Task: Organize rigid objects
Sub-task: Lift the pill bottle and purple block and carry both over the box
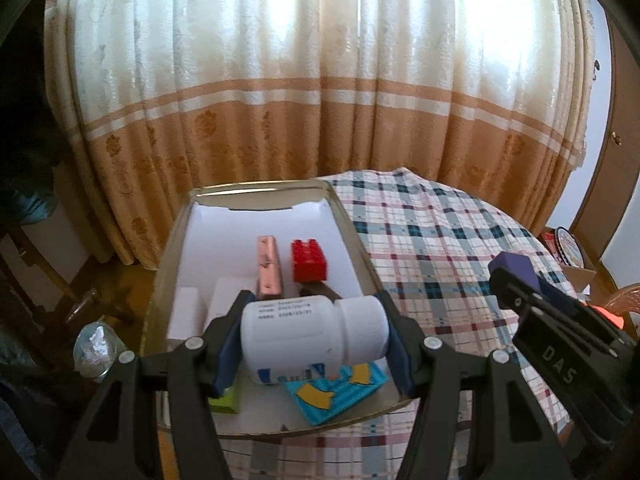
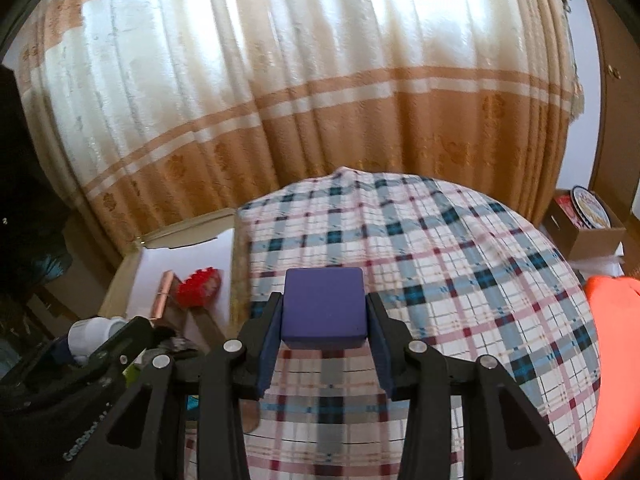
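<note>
My left gripper [image 1: 314, 334] is shut on a white pill bottle [image 1: 316, 338], held sideways above the near end of a metal tray [image 1: 352, 236] lined in white. In the tray lie a copper bar [image 1: 269, 266], a red toy brick [image 1: 308, 261], a blue and yellow card [image 1: 338, 390] and a green box [image 1: 228, 400]. My right gripper [image 2: 324, 308] is shut on a purple block [image 2: 324, 306], held above the plaid cloth to the right of the tray [image 2: 236, 272]. The right gripper also shows in the left wrist view [image 1: 516, 276].
The table wears a plaid cloth [image 1: 448, 240] [image 2: 440, 264]. A curtain [image 1: 320, 100] hangs behind it. A glass jar [image 1: 94, 346] stands left of the tray. A cardboard box with a plate [image 2: 588, 220] sits at the right. An orange thing [image 2: 612, 360] fills the right edge.
</note>
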The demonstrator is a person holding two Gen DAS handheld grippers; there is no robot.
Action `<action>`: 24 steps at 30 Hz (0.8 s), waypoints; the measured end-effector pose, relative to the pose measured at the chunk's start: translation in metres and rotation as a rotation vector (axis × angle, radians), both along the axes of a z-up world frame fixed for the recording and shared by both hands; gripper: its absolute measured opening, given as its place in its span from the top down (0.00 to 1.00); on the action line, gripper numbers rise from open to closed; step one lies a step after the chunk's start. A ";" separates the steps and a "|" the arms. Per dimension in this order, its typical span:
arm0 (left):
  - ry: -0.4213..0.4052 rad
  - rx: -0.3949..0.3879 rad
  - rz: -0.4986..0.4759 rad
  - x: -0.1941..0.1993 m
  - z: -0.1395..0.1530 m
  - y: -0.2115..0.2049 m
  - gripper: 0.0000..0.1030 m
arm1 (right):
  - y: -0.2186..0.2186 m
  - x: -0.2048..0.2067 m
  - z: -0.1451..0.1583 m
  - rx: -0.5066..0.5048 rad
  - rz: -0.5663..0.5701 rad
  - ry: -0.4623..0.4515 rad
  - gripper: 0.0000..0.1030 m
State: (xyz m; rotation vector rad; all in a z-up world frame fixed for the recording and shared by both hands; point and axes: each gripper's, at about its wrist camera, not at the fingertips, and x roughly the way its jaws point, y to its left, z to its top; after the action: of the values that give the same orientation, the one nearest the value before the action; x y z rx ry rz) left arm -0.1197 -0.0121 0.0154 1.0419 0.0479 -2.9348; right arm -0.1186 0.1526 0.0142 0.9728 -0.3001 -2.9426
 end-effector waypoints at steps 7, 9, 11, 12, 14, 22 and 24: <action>-0.001 0.005 0.044 -0.001 0.003 -0.021 0.41 | -0.021 0.000 0.008 0.012 0.041 0.020 0.58; 0.001 0.007 0.054 -0.001 0.004 -0.026 0.41 | -0.027 -0.001 0.011 0.015 0.052 0.026 0.58; 0.004 0.007 0.065 -0.001 0.006 -0.031 0.41 | -0.032 -0.002 0.014 0.017 0.061 0.033 0.58; 0.005 0.007 0.071 -0.001 0.006 -0.033 0.41 | -0.035 -0.003 0.016 0.019 0.068 0.038 0.58; 0.005 0.006 0.083 -0.002 0.006 -0.038 0.41 | -0.041 -0.004 0.019 0.023 0.080 0.043 0.58; -0.003 0.006 0.128 -0.005 0.006 -0.058 0.41 | -0.066 -0.007 0.032 0.046 0.130 0.078 0.58; -0.004 0.006 0.139 -0.006 0.005 -0.062 0.41 | -0.071 -0.009 0.035 0.050 0.138 0.086 0.58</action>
State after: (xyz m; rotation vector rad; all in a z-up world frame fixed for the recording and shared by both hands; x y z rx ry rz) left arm -0.1256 -0.0744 0.0208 1.0024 0.1234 -2.8094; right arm -0.1272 0.0820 0.0490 0.8328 -0.1504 -2.8684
